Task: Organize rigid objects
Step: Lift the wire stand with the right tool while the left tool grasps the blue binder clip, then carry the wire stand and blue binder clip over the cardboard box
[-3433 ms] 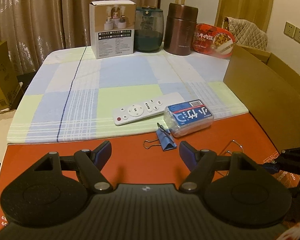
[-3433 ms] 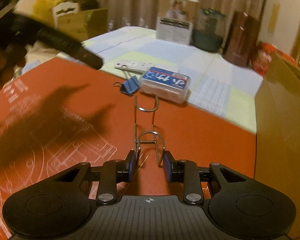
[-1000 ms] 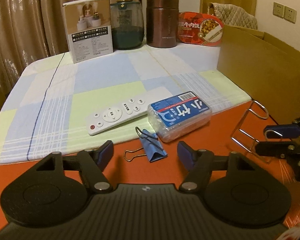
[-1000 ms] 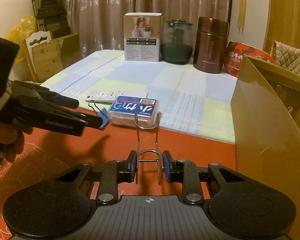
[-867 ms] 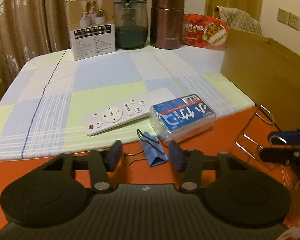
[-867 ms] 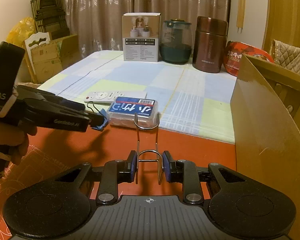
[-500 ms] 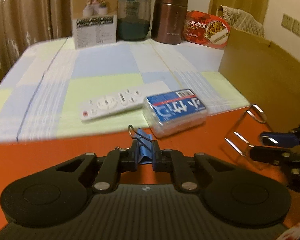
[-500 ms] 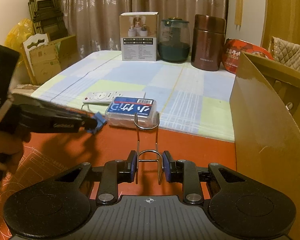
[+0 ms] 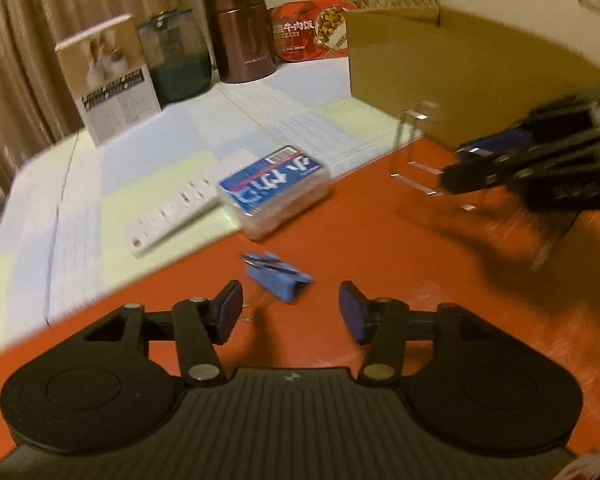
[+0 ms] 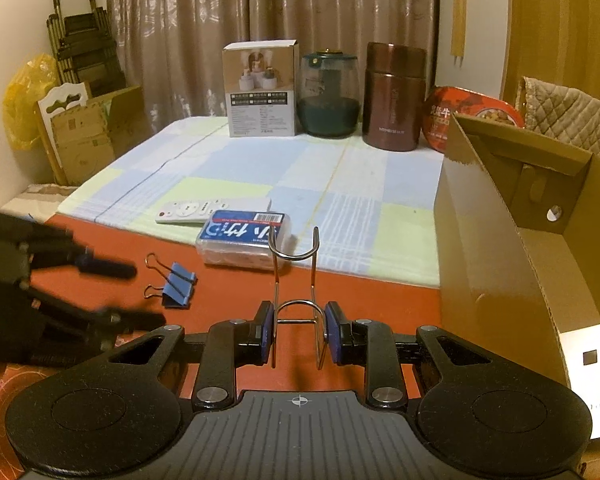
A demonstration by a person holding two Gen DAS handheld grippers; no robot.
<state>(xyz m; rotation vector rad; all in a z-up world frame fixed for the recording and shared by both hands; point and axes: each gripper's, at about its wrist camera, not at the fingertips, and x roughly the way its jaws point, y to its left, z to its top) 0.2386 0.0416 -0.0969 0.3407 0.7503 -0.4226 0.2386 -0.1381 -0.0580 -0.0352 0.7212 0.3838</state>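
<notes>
Two claws are over the orange-red surface (image 10: 220, 292). The right claw (image 10: 298, 336) is clamped on a bent silver wire holder (image 10: 296, 280), its blue pads pressing the wire's two sides; the looped end of the wire sticks forward and clear of the surface.

The left claw (image 9: 290, 314) stands apart, its jaws having just been opening. The small blue binder clip (image 9: 278, 276) lies on the surface between and just ahead of the blue pads, neither pad pressing on it. The left wrist view is blurred, so whether a pad grazes the clip cannot be told. From the right wrist view the same clip (image 10: 176, 282) lies flat, wire handles pointing left, with the left claw's fingers (image 10: 104, 266) beside it.

Just beyond the clip, a clear plastic case with a blue label (image 10: 244, 242) sits at the edge of a checked blue-and-green cloth (image 10: 340, 184), touching or nearly touching a white remote control (image 10: 204, 210) behind it.

An open brown cardboard box (image 10: 500, 240) stands at the right of the surface.
</notes>
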